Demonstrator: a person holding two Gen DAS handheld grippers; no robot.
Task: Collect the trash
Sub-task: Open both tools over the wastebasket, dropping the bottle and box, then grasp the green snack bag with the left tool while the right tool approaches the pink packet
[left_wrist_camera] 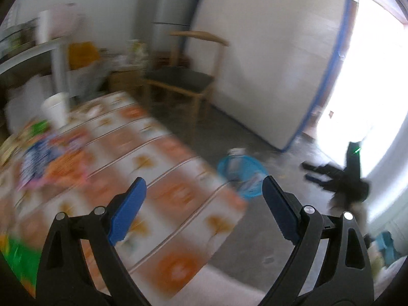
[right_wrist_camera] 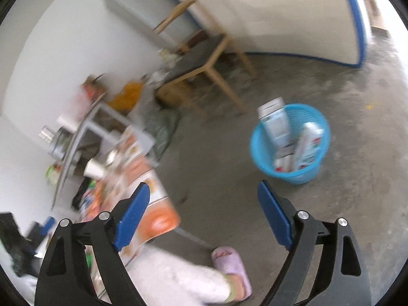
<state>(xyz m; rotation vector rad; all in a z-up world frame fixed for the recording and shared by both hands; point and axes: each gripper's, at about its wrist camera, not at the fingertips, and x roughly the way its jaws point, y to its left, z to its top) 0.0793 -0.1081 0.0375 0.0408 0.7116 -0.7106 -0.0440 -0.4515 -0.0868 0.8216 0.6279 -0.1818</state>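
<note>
A blue plastic waste basket (right_wrist_camera: 306,176) stands on the concrete floor and holds a milk carton (right_wrist_camera: 274,125) and a white bottle (right_wrist_camera: 309,141). It also shows in the left wrist view (left_wrist_camera: 244,173) past the table corner. My left gripper (left_wrist_camera: 204,196) is open and empty above the table with the orange-patterned cloth (left_wrist_camera: 158,173). Snack wrappers (left_wrist_camera: 48,160) and a white paper cup (left_wrist_camera: 56,109) lie at the table's far left. My right gripper (right_wrist_camera: 202,204) is open and empty, held above the floor short of the basket.
A wooden chair (left_wrist_camera: 188,76) stands by the white wall. The other handheld gripper (left_wrist_camera: 341,176) shows dark against a bright doorway. A person's leg and pink slipper (right_wrist_camera: 232,270) are below the right gripper. A grey shelf table (right_wrist_camera: 102,127) with clutter stands left.
</note>
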